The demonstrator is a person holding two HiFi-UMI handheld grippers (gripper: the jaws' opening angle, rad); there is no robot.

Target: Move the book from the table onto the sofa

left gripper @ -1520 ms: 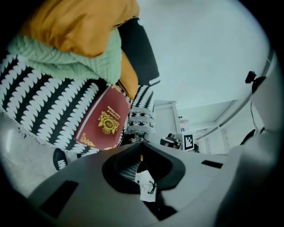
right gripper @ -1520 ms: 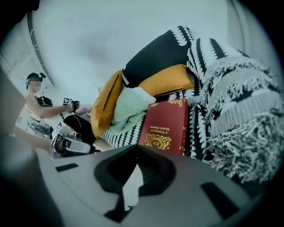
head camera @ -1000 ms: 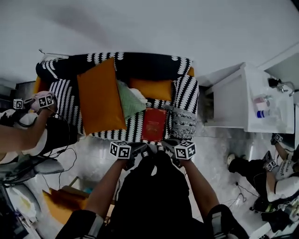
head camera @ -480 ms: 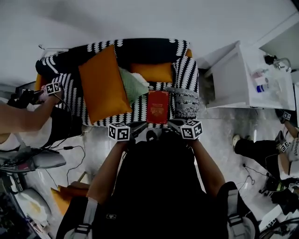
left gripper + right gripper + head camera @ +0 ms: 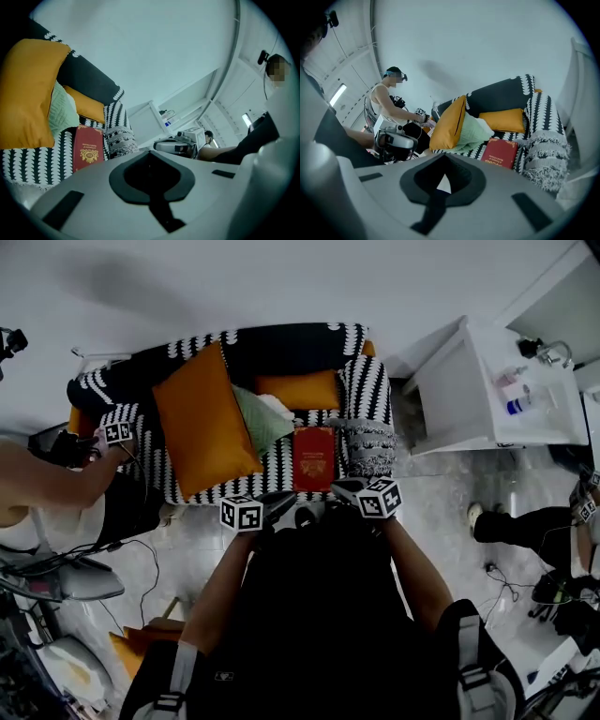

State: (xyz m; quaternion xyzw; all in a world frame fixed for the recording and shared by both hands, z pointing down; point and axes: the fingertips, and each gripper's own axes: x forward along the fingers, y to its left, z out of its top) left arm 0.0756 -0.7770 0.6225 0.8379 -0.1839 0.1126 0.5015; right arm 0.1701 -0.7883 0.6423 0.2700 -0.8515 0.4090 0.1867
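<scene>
Closest to the person, left gripper (image 5: 284, 502): jaws are pressing together with nothing between them; it is hovering at the sofa's front edge.
Beside it, right gripper (image 5: 343, 489): jaws are likewise sitting closed and empty, pointing toward the seat just short of the book.
Book (image 5: 313, 457): a red hardback is lying flat on the sofa seat, cover up, between the green cushion (image 5: 259, 419) and the fringed grey throw (image 5: 371, 452).
Writing: a gold emblem and gold print are showing on the cover, too small to read.
Orange cushions: a large one (image 5: 202, 418) is leaning left of the green cushion; a smaller one (image 5: 300, 390) is resting against the backrest.
Sofa (image 5: 281, 337): black-and-white patterned fabric is covering it.
Far right, white cabinet (image 5: 469, 395): small bottles are standing on top, labels unreadable.
</scene>
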